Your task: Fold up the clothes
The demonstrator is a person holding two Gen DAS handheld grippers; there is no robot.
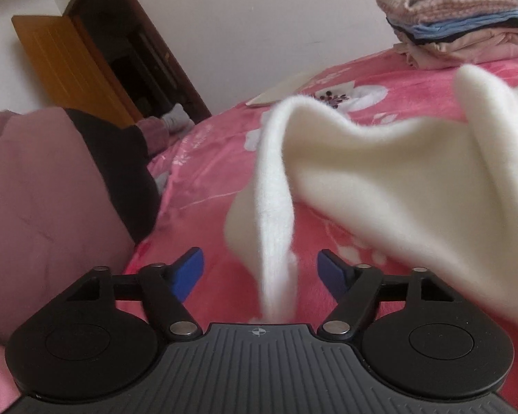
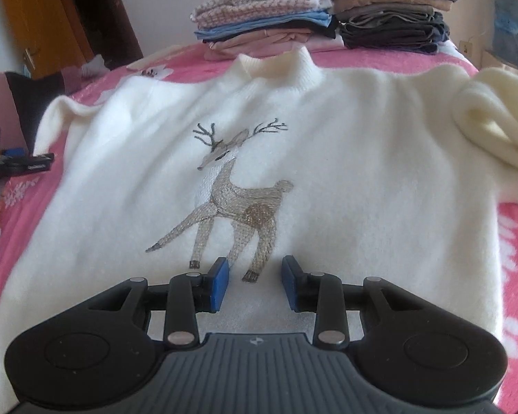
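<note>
A cream sweater (image 2: 328,172) with an embroidered deer (image 2: 234,200) lies face up on the pink bed, collar toward the far side. Its right sleeve (image 2: 493,124) is bunched at the shoulder. My right gripper (image 2: 255,283) hovers open over the lower front, blue pads (image 2: 219,284) apart, nothing between them. In the left wrist view the sweater's left sleeve (image 1: 380,172) is lifted, and a blurred strip of it hangs down between the open fingers of my left gripper (image 1: 260,272). The pads (image 1: 190,272) do not touch it. The left gripper (image 2: 34,165) also shows at the sweater's left edge.
Two stacks of folded clothes (image 2: 266,17) (image 2: 390,17) stand at the bed's far edge, just behind the collar. The pink floral bedspread (image 1: 207,172) shows around the sweater. A person's mauve padded jacket (image 1: 34,207) fills the left. An open wooden door (image 1: 69,69) stands beyond.
</note>
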